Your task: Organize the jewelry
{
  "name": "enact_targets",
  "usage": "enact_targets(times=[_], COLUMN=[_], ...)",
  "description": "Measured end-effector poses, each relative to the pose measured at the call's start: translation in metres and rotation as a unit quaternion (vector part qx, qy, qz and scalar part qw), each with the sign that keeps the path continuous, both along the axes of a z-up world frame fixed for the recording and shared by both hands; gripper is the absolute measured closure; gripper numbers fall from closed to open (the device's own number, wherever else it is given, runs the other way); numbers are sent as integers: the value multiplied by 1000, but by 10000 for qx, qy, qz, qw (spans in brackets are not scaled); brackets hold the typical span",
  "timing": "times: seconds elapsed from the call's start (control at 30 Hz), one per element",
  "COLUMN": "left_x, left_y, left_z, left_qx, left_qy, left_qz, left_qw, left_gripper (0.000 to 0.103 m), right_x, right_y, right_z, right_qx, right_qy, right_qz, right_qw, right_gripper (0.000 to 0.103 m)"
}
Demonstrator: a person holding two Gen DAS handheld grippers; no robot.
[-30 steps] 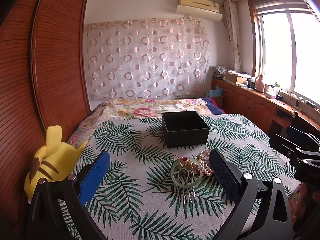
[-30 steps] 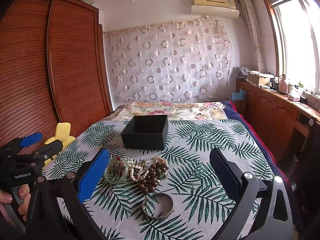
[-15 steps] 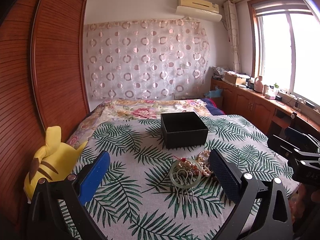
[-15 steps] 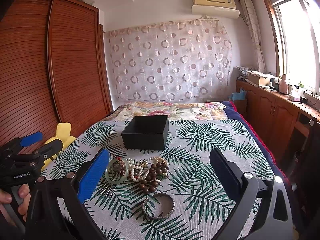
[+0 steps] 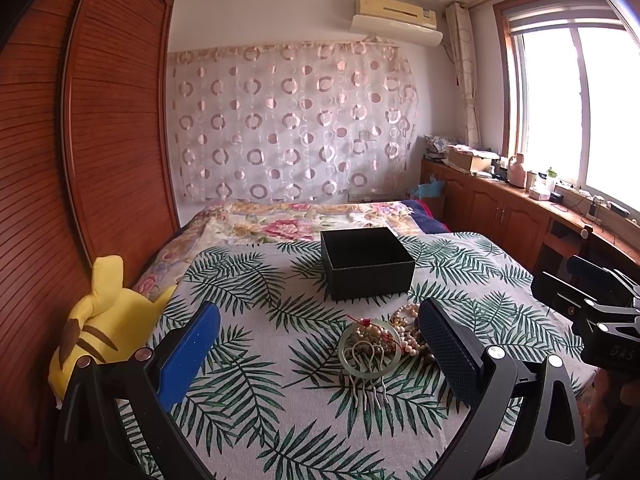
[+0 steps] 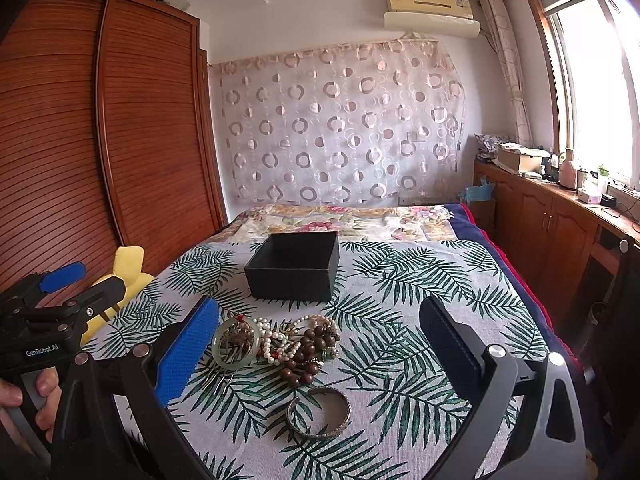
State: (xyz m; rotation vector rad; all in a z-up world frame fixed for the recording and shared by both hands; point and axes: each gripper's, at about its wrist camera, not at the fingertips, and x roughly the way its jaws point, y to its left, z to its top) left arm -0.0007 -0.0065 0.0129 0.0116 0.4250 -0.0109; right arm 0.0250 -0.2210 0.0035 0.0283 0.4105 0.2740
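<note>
An open black box [image 5: 366, 262] [image 6: 295, 270] stands on the palm-leaf cloth on the bed. In front of it lies a heap of jewelry: a pale green jade bangle [image 5: 370, 350] [image 6: 234, 344], a metal hair comb [image 5: 370, 390], pearl strands [image 6: 278, 338], brown wooden beads [image 6: 310, 354] and a silver bracelet [image 6: 319, 412]. My left gripper [image 5: 318, 350] is open and empty, just short of the bangle. My right gripper [image 6: 318, 348] is open and empty, above the heap. Each gripper shows at the edge of the other's view, the right gripper [image 5: 588, 304] and the left gripper [image 6: 60, 292].
A yellow plush toy [image 5: 98, 322] lies at the bed's left edge by the wooden wardrobe [image 5: 100, 128]. Wooden cabinets [image 6: 560, 232] with clutter run under the window on the right. A floral quilt [image 5: 296, 222] covers the bed behind the box.
Both views have barely shifted. The jewelry and box have not moved. Both grippers stay open.
</note>
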Motion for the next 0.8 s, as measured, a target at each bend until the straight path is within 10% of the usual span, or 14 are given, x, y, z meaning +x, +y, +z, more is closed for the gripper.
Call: enact_targets(times=[0.8], left_x=[-1], left_y=[1], left_z=[0], left_qx=[-1], left_qy=[-11], left_qz=[0], left_qw=[10000], left_gripper=[7], right_x=[0], right_y=[2], right_z=[0], right_qx=[17], right_qy=[4], right_qz=[19], right_qw=[10000], right_gripper=[2])
